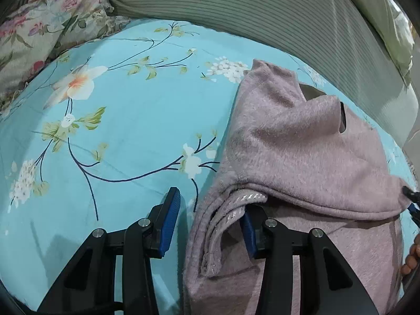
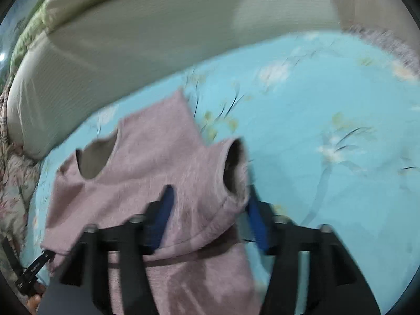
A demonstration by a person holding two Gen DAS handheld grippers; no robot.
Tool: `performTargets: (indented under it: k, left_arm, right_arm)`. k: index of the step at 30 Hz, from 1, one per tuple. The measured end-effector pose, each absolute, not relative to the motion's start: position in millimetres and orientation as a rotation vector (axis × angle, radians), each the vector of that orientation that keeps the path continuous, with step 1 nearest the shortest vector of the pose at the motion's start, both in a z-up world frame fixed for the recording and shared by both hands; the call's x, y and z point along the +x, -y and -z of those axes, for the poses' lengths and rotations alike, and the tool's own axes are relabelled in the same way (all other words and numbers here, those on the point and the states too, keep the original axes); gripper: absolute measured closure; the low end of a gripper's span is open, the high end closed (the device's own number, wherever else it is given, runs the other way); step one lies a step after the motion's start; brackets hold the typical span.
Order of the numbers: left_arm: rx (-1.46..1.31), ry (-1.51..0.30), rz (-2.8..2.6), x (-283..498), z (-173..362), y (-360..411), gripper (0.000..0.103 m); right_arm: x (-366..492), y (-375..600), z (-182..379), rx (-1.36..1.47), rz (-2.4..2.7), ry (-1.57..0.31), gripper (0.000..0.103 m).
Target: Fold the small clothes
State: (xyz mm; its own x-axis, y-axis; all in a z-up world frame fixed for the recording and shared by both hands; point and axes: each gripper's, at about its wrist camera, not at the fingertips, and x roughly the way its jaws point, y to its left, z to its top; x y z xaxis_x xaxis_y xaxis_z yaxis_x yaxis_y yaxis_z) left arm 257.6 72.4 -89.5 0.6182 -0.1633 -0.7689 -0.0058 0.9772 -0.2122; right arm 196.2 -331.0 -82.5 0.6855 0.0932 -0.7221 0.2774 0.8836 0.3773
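Fingers (image 1: 170,219) of left gripper (image 1: 210,221) spread wide, one on bare sheet (image 1: 126,120), other tucked under folded edge of top (image 1: 302,141), nothing pinched. Right gripper (image 2: 207,215) also open, straddling top (image 2: 157,157) near armhole, pads either side of fabric but not clamped, though blur makes contact hard to call. Looks soft, fuzzy, light and floppy, so probably best grabbed at hem or doubled edge, both layers together; lies on sheet, half folded over itself, right of left gripper.
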Motion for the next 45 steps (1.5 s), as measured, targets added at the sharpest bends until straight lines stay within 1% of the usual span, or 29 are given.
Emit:
performTargets:
  k: [3,4,6,8,9,11,14,17,20,22,26,30,33,36,40,45]
  left_arm:
    - [-0.218,-0.889,0.087,255,91,-74,0.058]
    - [-0.222,-0.884,0.084,254,91,-74,0.058]
    - [-0.230,-0.873,0.073,253,91,-75,0.058]
    - [-0.251,-0.868,0.064,252,91,-77,0.057]
    - [-0.263,-0.869,0.064,253,92,-79,0.057]
    - [-0.273,-0.871,0.068,254,92,-80,0.057]
    - [-0.267,-0.867,0.073,253,93,-80,0.057]
    - [-0.283,-0.861,0.087,253,94,-82,0.057]
    - [-0.298,-0.856,0.098,254,95,-84,0.056]
    - [-0.314,-0.852,0.105,254,96,-86,0.056]
    - [-0.356,-0.842,0.117,256,97,-91,0.056]
    - [-0.400,-0.830,0.131,256,98,-96,0.056]
    - [-0.447,-0.811,0.133,253,98,-103,0.056]
    - [-0.483,-0.797,0.128,250,97,-109,0.056]
    - [-0.478,-0.802,0.129,246,93,-109,0.056]
    - [-0.448,-0.845,0.115,241,89,-110,0.056]
  right_arm:
    - [205,310,54,0.489,-0.088,-0.772,0.039]
    - [218,296,48,0.488,-0.191,-0.790,0.037]
    - [253,260,40,0.485,-0.410,-0.839,0.036]
    - [295,215,38,0.459,-0.613,-0.889,0.032]
    - [318,191,39,0.428,-0.687,-0.909,0.032]
    - [358,147,45,0.358,-0.787,-0.977,0.028]
    - [415,89,63,0.275,-0.882,-1.096,0.028]
    - [452,47,88,0.149,-0.920,-1.226,0.028]
    - [461,16,114,-0.015,-0.944,-1.344,0.027]
    - [450,-1,118,-0.017,-1.099,-1.388,0.026]
    - [441,-27,112,0.101,-1.287,-1.333,0.026]
    - [465,-51,114,0.367,-1.336,-1.252,0.026]
    - [483,-58,121,0.538,-1.235,-1.225,0.026]
    - [481,-53,123,0.537,-1.140,-1.220,0.026]
    - [459,-23,105,0.446,-1.002,-1.154,0.026]
    - [414,63,84,0.440,-0.871,-1.054,0.026]
